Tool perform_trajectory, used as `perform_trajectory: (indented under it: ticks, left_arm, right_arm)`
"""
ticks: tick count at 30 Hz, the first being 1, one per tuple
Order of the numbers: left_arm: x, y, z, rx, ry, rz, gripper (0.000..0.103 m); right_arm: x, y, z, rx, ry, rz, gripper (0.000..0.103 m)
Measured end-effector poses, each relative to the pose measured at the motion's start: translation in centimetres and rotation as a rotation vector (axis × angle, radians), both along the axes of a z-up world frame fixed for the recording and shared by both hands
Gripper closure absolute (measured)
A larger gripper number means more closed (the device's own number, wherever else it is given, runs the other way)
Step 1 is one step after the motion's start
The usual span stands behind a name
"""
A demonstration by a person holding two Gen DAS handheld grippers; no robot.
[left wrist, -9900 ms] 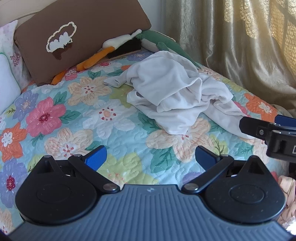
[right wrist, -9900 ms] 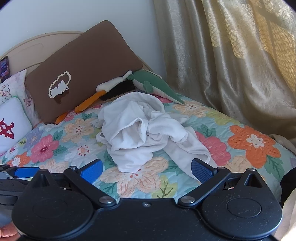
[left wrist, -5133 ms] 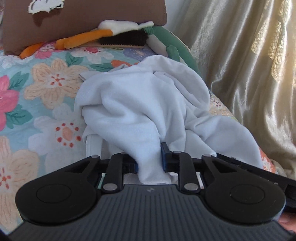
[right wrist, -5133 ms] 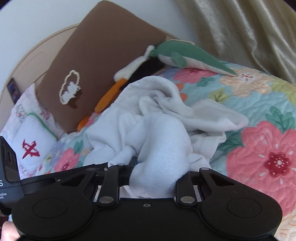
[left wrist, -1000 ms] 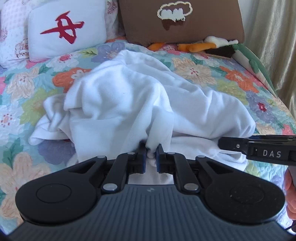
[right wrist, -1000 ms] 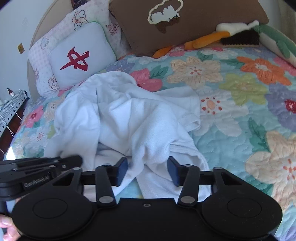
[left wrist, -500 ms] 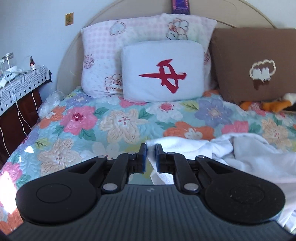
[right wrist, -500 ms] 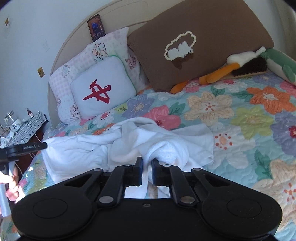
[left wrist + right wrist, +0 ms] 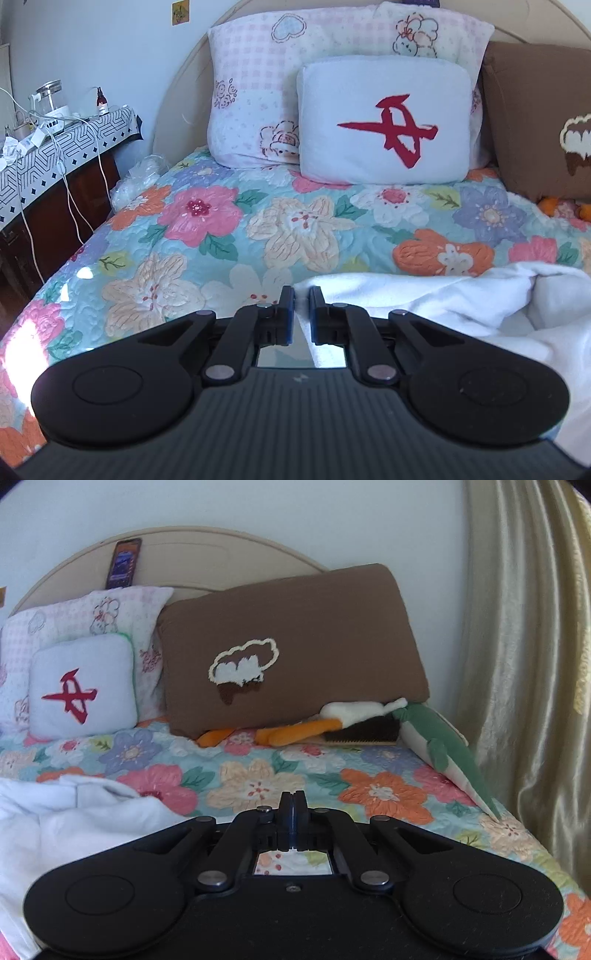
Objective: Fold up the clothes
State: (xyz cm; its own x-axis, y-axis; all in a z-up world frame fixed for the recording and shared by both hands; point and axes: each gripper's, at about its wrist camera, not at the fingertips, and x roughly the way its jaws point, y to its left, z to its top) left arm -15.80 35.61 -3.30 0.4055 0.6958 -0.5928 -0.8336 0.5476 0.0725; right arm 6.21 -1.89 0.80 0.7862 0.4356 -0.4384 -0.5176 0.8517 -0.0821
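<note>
L gripper [image 9: 301, 295] jaws clamping the white garment [image 9: 461, 306] edge; R gripper [image 9: 292, 800] jaws just closing together, empty, garment lying to its left.

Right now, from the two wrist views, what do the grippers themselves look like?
Both look alike. The left gripper has a ribbed dark grey body with a small white mark, two round black housings, black scissor-like links with silver pivot pins, and blue pads on its jaws. The right gripper has a smoother black body and a centre screw. No cables, sleeves or hands show.
</note>
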Motion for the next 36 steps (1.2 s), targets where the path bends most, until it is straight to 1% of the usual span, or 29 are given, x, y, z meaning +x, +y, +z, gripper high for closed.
perform_trajectory:
  ticks: [2, 4, 5, 6, 7, 8, 9, 10, 12, 14, 16, 18, 21, 22, 23, 24, 25, 26, 28, 30, 33, 35, 36]
  left_arm:
    - [0.0, -0.2, -0.7, -0.023, 0.024, -0.006, 0.095]
    - [0.0, -0.7, -1.3, -0.018, 0.051, -0.012, 0.095]
    - [0.0, -1.0, -1.6, -0.008, 0.071, -0.015, 0.095]
    - [0.0, -1.3, -1.8, 0.006, 0.099, -0.016, 0.095]
    - [-0.1, -1.5, -2.0, 0.021, 0.126, -0.017, 0.095]
    - [-0.2, -1.7, -2.2, 0.029, 0.140, -0.016, 0.095]
    - [-0.6, -1.6, -2.2, 0.029, 0.136, -0.013, 0.095]
    - [-0.9, -1.6, -2.1, 0.029, 0.133, -0.010, 0.095]
    - [-1.4, -1.5, -2.0, 0.028, 0.124, 0.001, 0.095]
    - [-1.6, -1.2, -1.8, 0.026, 0.119, 0.017, 0.095]
    - [-1.7, -1.0, -1.7, 0.012, 0.111, 0.047, 0.095]
    - [-1.7, -1.1, -1.8, -0.025, 0.109, 0.065, 0.094]
    - [-1.3, -2.5, -2.2, -0.008, 0.162, 0.022, 0.092]
    - [-1.2, -3.0, -2.3, -0.015, 0.167, 0.002, 0.086]
    - [-1.4, -3.4, -2.2, -0.032, 0.159, -0.020, 0.077]
    - [-1.5, -3.8, -2.1, -0.050, 0.145, -0.038, 0.072]
    - [-1.7, -4.2, -1.9, -0.070, 0.122, -0.051, 0.064]
    - [-1.9, -4.6, -1.7, -0.086, 0.096, -0.067, 0.061]
    - [-1.9, -5.5, -1.1, -0.104, 0.062, -0.120, 0.061]
    - [-1.4, -6.8, -0.8, -0.115, 0.048, -0.191, 0.057]
    - [-0.4, -8.8, -0.6, -0.131, 0.038, -0.301, 0.049]
    - [0.4, -10.1, -1.0, -0.133, 0.052, -0.371, 0.037]
    - [0.7, -10.6, -1.4, -0.126, 0.069, -0.401, 0.037]
  right_arm:
    - [0.4, 0.0, -1.2, 0.017, 0.126, 0.031, 0.103]
    - [0.7, 0.2, -2.6, 0.039, 0.260, 0.064, 0.097]
    - [0.8, 0.3, -3.2, 0.050, 0.327, 0.080, 0.093]
    - [0.8, 0.7, -3.9, 0.056, 0.389, 0.084, 0.081]
    - [0.5, 1.3, -4.5, 0.057, 0.430, 0.083, 0.074]
    - [0.1, 2.0, -4.9, 0.059, 0.455, 0.090, 0.064]
    - [-0.4, 2.6, -5.1, 0.055, 0.472, 0.105, 0.059]
    - [-0.9, 3.1, -5.1, 0.044, 0.477, 0.131, 0.057]
    - [-2.0, 4.0, -5.1, 0.010, 0.458, 0.183, 0.046]
    - [-2.7, 4.6, -5.2, -0.025, 0.434, 0.212, 0.041]
    - [-3.0, 4.7, -5.2, -0.028, 0.430, 0.213, 0.041]
    - [-2.5, 4.1, -4.9, 0.049, 0.469, 0.196, 0.041]
    - [-1.7, 3.5, -4.7, 0.142, 0.556, 0.220, 0.041]
    - [-1.6, 3.5, -4.8, 0.156, 0.578, 0.227, 0.041]
    - [-1.6, 3.6, -5.0, 0.154, 0.592, 0.230, 0.041]
    - [-1.5, 3.6, -5.3, 0.152, 0.606, 0.233, 0.041]
    - [-1.5, 3.8, -5.6, 0.146, 0.622, 0.234, 0.041]
    - [-1.5, 3.9, -6.0, 0.139, 0.638, 0.233, 0.041]
    - [-1.4, 4.2, -6.6, 0.129, 0.670, 0.230, 0.041]
    - [-1.2, 4.4, -7.1, 0.124, 0.695, 0.231, 0.039]
    - [-1.2, 4.3, -7.4, 0.116, 0.696, 0.216, 0.039]
    - [-1.2, 4.1, -7.1, 0.129, 0.688, 0.217, 0.039]
    - [-1.2, 4.0, -6.9, 0.138, 0.685, 0.221, 0.039]
